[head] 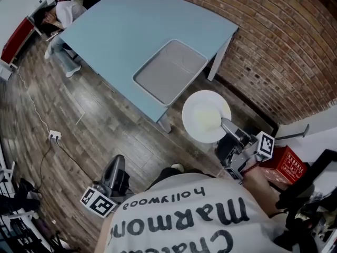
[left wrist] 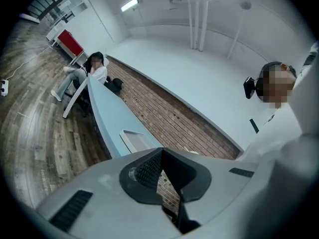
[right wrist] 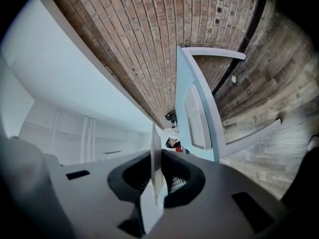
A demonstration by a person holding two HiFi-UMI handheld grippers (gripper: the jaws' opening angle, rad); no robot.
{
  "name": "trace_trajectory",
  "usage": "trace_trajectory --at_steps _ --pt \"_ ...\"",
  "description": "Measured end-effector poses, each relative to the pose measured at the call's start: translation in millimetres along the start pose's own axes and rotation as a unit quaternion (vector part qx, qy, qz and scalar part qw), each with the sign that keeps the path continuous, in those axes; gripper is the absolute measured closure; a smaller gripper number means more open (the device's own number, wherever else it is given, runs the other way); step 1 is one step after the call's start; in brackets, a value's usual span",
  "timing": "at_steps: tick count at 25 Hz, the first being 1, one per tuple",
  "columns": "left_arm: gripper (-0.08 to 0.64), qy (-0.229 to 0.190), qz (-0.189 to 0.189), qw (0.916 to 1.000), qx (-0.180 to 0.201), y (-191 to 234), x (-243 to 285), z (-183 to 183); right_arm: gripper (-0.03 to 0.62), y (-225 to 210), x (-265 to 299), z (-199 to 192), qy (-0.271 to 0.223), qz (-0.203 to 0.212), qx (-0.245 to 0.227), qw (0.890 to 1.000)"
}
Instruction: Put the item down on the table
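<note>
My right gripper (head: pixel 227 125) is shut on the rim of a white round plate (head: pixel 204 115). It holds the plate level over the wooden floor, just off the near corner of the light blue table (head: pixel 131 25). The right gripper view has the plate (right wrist: pixel 155 153) edge-on between the jaws of my right gripper (right wrist: pixel 158 180), with the table (right wrist: pixel 182 98) beyond. My left gripper (head: pixel 117 163) hangs low at the left, away from the table, shut and empty. In its own view the left gripper (left wrist: pixel 162 171) has its jaws together.
A grey rectangular tray (head: pixel 168 70) lies on the table near its front edge. A person (head: pixel 60 12) sits at the table's far-left end. A brick wall (head: pixel 284 46) runs along the right. A red box (head: pixel 287 162) stands by my right side, and a power strip (head: pixel 54 136) lies on the floor.
</note>
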State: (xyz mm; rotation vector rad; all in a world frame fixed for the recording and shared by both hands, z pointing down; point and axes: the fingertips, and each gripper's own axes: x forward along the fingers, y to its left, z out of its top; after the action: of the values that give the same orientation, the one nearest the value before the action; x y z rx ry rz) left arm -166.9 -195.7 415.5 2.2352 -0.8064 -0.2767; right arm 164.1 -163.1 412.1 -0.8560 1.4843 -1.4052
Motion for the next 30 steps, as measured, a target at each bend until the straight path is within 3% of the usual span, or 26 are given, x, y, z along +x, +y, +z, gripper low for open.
trace_trajectory --at_steps 13,17,20,30 --pt "0.554 -0.023 -0.016 0.9996 -0.003 25 16 19 0.554 -10 26 11 -0.014 -0.037 -0.009 0.999" --pt "0.554 -0.012 -0.008 0.9995 0.028 23 20 15 0.554 -8 36 16 0.001 -0.039 -0.013 0.999" --pt "0.554 -0.005 0.006 0.9991 0.041 19 29 14 0.554 -15 46 28 0.014 -0.051 -0.007 0.999" --pt "0.554 -0.069 0.091 0.9928 0.035 31 28 40 0.554 -47 121 81 0.057 -0.09 0.003 0.994"
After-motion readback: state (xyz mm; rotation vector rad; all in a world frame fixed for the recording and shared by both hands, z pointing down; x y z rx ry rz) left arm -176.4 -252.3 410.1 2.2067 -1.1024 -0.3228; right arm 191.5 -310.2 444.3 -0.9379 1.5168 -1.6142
